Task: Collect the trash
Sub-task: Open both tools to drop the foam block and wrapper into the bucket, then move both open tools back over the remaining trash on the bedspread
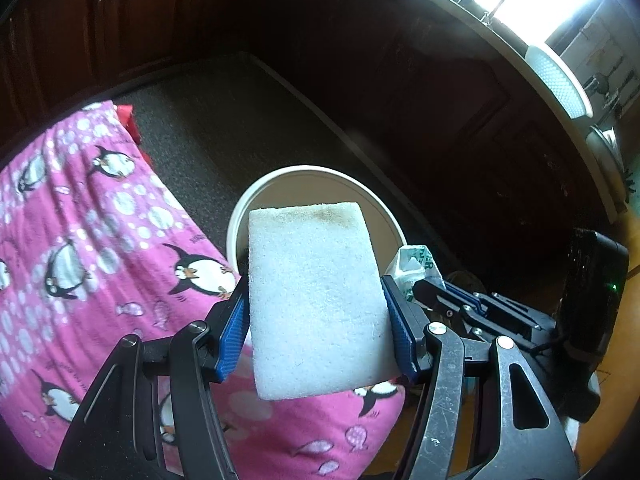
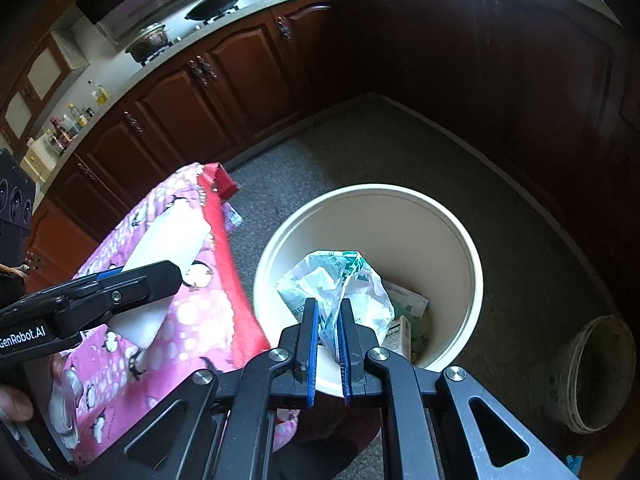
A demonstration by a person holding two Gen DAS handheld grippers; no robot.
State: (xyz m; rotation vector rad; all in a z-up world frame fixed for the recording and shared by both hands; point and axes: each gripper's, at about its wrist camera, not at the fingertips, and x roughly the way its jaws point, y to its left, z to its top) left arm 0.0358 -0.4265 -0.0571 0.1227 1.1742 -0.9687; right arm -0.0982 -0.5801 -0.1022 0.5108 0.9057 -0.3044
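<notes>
At far left, a pink penguin-print cloth (image 1: 92,248) is draped over a raised surface, a red edge (image 2: 224,240) running along its side toward the bin. Over the cloth, the left gripper (image 1: 316,312) is held with its blue-padded fingers (image 1: 234,320) clamped on the two sides of a white sponge block (image 1: 314,300); the block is lifted clear of the cloth, and a brownish stain is seen along its far edge. From the right wrist view the same gripper (image 2: 132,276) is seen side-on, the sponge (image 2: 164,264) sticking out past it above the pink cloth.

Just right of the cloth, a round cream trash bin (image 2: 476,280) is set on the dark speckled floor (image 2: 400,148). Flat paper scraps (image 2: 406,300) and a small carton (image 2: 402,332) are seen lying in the bin's bottom. Above the bin's near rim, the right gripper (image 2: 328,328) is pinched together on a crumpled white-and-green plastic wrapper (image 2: 336,284), which is bunched up over the bin opening. In the left wrist view the wrapper (image 1: 414,264) is glimpsed just beyond the sponge, beside the bin rim (image 1: 256,196).

At far right, a dirty grey bucket (image 2: 596,376) is stood on the floor, apart from the bin. Behind everything, dark wooden cabinets (image 2: 224,92) are run under a pale countertop, on which a wok (image 2: 220,2) and a pot (image 2: 150,40) are placed.
</notes>
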